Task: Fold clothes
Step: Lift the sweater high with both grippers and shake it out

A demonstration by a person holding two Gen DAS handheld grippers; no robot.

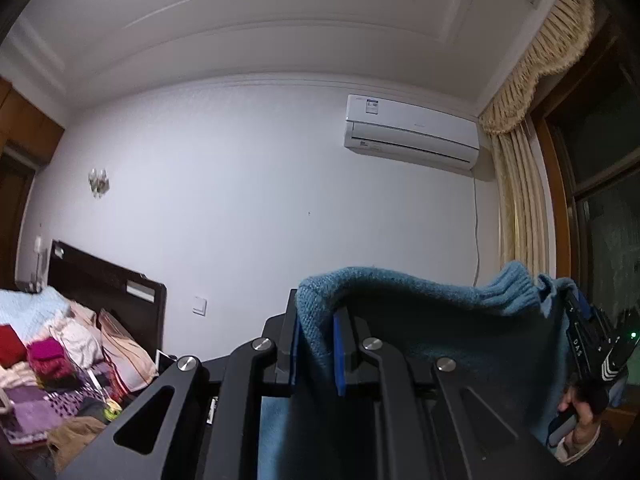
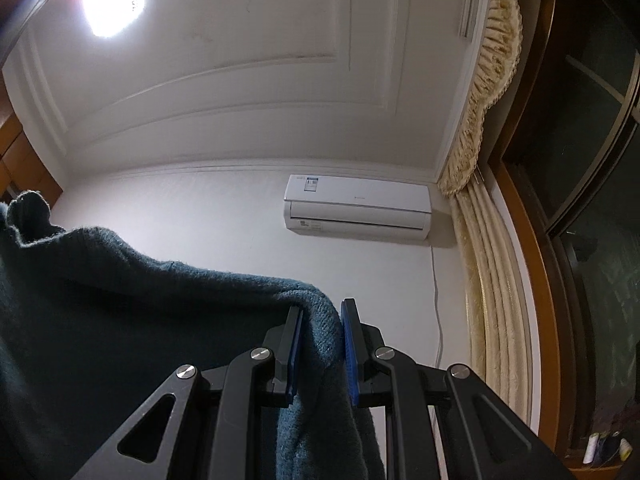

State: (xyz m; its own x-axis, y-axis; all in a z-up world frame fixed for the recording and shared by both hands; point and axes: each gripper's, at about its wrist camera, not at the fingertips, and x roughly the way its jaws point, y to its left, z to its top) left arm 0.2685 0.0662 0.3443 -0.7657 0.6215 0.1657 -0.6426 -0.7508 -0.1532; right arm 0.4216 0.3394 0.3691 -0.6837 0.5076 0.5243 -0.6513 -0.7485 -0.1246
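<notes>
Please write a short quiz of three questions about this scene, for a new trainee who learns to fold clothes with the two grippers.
1. True or false: the teal knit sweater is lying flat on the bed.
2. What does the left gripper hold between its blue pads?
3. Which appliance hangs on the wall beside the curtain? A) clock B) air conditioner C) television

Key
1. False: both grippers hold it up in the air.
2. A bunched edge of the sweater; the right gripper grips another part of it.
3. B
</notes>
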